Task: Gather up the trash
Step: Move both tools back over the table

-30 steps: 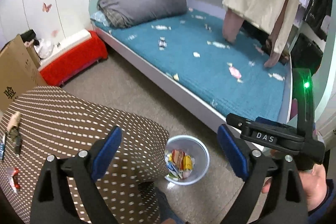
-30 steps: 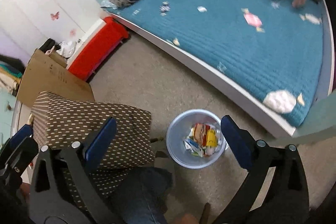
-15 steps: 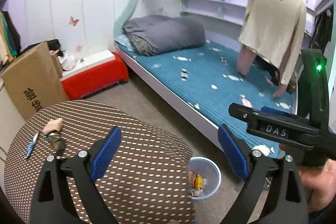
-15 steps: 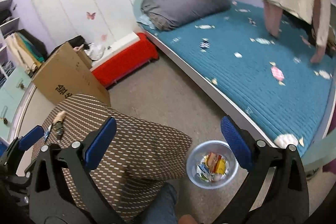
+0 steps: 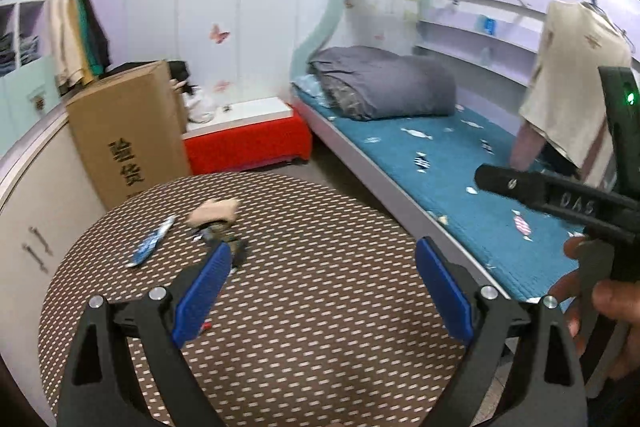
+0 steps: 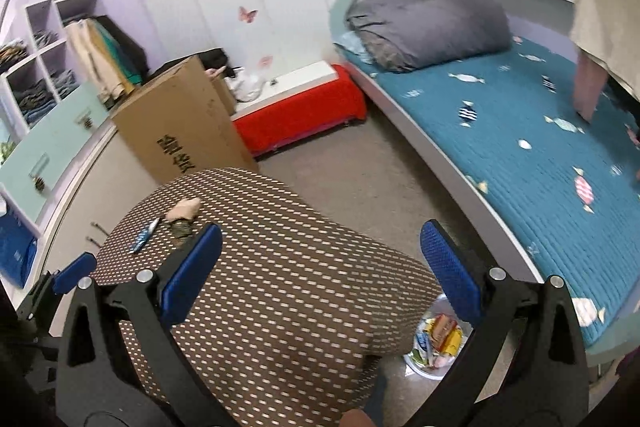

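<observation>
1. A teal quilted mattress (image 6: pixel 552 163) printed with candy shapes fills the far right; a rolled grey duvet (image 6: pixel 432 27) lies at its far end.
2. A round table under a brown, white-dashed cloth (image 5: pixel 304 291) sits near, a tall cardboard box (image 5: pixel 128 131) behind it on the left.
3. The translucent round plastic bin (image 6: pixel 420 359) stands on grey carpet right of the table, holding crumpled colourful wrappers.
4. Trash on the table's far left: a beige crumpled wad (image 5: pixel 214 213), a blue-white flat wrapper (image 5: pixel 152 243), and a dark scrap (image 5: pixel 224 239).
5. The left gripper (image 5: pixel 320 291) and right gripper (image 6: pixel 320 277) both gape wide, empty.
</observation>
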The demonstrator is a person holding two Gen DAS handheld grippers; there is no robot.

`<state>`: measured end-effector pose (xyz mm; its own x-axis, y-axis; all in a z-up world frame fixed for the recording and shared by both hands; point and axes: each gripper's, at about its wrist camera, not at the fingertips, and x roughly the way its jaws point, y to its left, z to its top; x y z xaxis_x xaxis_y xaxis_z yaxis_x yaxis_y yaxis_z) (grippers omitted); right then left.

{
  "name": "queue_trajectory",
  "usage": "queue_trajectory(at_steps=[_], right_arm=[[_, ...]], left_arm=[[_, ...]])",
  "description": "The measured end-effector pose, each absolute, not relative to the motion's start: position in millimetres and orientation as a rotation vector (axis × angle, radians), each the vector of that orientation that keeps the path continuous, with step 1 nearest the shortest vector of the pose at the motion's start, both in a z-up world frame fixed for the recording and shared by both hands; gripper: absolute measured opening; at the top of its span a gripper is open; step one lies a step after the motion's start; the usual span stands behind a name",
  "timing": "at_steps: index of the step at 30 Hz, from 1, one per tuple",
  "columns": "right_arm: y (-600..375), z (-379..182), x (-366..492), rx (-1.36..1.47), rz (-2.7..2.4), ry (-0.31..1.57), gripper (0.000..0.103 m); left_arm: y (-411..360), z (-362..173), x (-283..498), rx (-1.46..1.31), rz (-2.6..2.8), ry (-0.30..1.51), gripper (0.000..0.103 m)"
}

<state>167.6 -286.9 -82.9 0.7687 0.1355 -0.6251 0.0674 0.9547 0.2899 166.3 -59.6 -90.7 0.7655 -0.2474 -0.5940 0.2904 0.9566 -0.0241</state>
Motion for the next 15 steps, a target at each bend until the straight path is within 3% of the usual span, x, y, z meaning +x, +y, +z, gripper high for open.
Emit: queue_trajectory(at_steps=[15], right_arm=[[-184,-111,224,0.19,0.198,0.795,0.097]], left_arm=[[60,-150,179,-0.006,-0.095,0.747,0.091]])
